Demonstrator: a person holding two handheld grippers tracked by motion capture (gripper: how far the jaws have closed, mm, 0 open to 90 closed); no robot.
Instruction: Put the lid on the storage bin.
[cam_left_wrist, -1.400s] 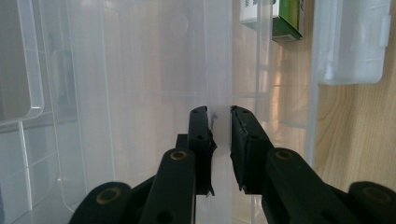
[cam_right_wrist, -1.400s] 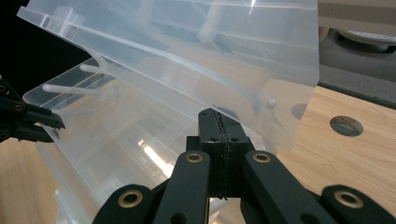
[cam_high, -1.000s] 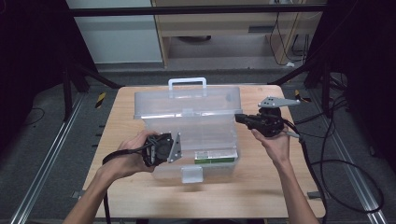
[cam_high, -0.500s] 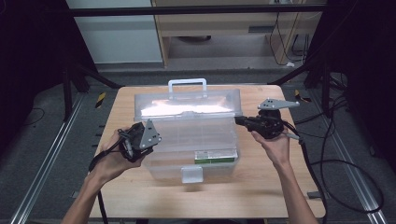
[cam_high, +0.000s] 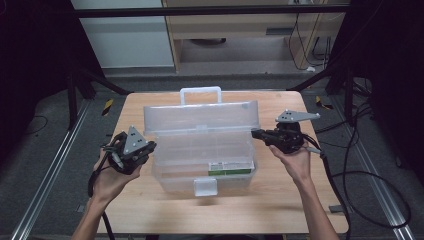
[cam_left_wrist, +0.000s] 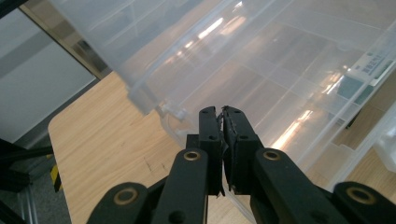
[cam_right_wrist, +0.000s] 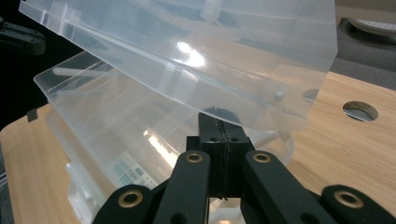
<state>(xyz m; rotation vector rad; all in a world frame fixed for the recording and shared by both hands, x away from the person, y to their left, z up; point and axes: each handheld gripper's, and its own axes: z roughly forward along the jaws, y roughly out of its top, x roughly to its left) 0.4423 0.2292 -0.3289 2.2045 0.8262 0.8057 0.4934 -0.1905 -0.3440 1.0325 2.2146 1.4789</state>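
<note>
Now both grippers, left gripper (cam_left_wrist: 223, 112) and right gripper (cam_right_wrist: 220, 114), sit closed beside the clear box (cam_high: 205, 145).

Wooden table (cam_high: 150, 210) under clear box (cam_high: 200, 150)

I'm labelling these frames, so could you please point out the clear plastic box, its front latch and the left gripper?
clear plastic box (cam_high: 200, 117), high view, raised lid.
front latch (cam_high: 205, 187), high view, latch tab.
left gripper (cam_left_wrist: 222, 112), left gripper view, between jaw tips.

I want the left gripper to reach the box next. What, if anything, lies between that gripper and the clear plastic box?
Nothing visible. In the high view the left gripper sits just off the left end of the clear plastic box, above bare table. Its own view shows the shut jaws pointing straight at the box wall with nothing between.
</note>
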